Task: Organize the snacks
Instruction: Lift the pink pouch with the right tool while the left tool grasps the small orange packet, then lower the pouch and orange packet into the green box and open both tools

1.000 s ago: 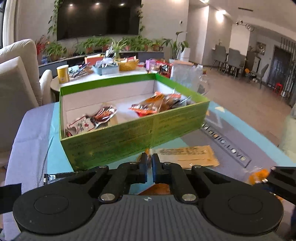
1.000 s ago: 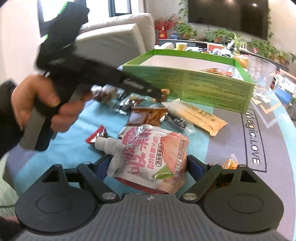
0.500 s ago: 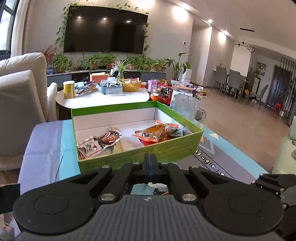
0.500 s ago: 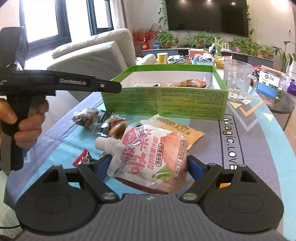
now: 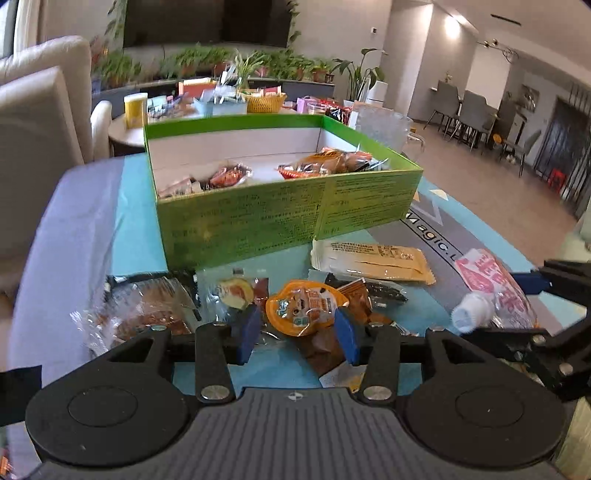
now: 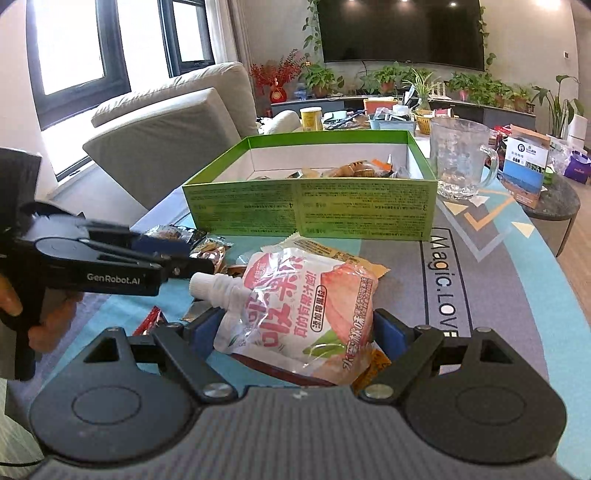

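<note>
Our left hand-held gripper [image 5: 298,334] stands apart around the orange jelly cup [image 5: 306,308] on the worktop [image 5: 436,295], near the green box [image 5: 288,214]. We should close squarely, lift clear of neighbouring wrappers. Our right hand-held gripper [image 6: 295,332] is clamped on the pink juice pouch [image 6: 295,306].

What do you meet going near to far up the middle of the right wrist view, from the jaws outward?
Pink juice pouch held between the jaws → tan snack packet lying flat behind it → green box with snacks inside → yellow canister on the far table → dark TV on the wall.
</note>
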`<move>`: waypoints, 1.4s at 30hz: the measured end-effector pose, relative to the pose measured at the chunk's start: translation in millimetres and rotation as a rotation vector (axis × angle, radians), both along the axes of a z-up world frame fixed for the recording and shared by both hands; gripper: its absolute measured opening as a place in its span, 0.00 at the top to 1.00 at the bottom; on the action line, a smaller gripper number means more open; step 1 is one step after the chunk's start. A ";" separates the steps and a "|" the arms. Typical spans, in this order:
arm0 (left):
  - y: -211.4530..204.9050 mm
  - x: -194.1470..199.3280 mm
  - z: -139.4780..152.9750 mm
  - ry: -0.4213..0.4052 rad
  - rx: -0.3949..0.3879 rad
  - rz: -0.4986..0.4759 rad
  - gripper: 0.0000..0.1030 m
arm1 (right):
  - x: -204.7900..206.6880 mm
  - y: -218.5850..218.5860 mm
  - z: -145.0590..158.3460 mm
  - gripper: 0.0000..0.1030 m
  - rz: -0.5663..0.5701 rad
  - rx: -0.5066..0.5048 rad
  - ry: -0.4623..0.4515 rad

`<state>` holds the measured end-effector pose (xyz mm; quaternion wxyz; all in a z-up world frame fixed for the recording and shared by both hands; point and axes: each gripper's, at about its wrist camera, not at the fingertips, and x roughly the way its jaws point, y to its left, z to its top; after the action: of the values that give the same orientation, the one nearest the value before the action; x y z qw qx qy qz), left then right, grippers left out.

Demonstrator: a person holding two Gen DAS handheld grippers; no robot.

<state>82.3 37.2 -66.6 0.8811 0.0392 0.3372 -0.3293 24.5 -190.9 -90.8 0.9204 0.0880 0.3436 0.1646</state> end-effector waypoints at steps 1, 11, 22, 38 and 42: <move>-0.9 1.9 -0.9 -0.004 -0.007 0.006 0.57 | -0.1 -0.1 0.3 0.22 0.000 0.001 -0.001; -6.5 -3.4 -1.0 -0.010 -0.025 -0.009 0.79 | 1.2 -0.6 -0.1 0.22 -0.001 0.000 0.000; -0.3 -9.9 30.7 -0.072 -0.095 0.033 0.80 | 2.4 -5.2 5.1 0.22 -0.017 0.013 -0.022; -15.2 21.4 60.4 -0.126 -0.118 0.110 0.79 | 48.2 -19.7 41.5 0.22 -0.062 0.022 -0.182; -18.6 31.1 63.6 -0.129 -0.123 0.130 0.79 | 66.7 -23.7 46.2 0.22 -0.079 0.022 -0.200</move>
<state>113.4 18.6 -3.0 0.9212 -0.0159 0.2606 -0.2885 91.3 -214.7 -44.6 0.9548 0.0948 0.2446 0.1397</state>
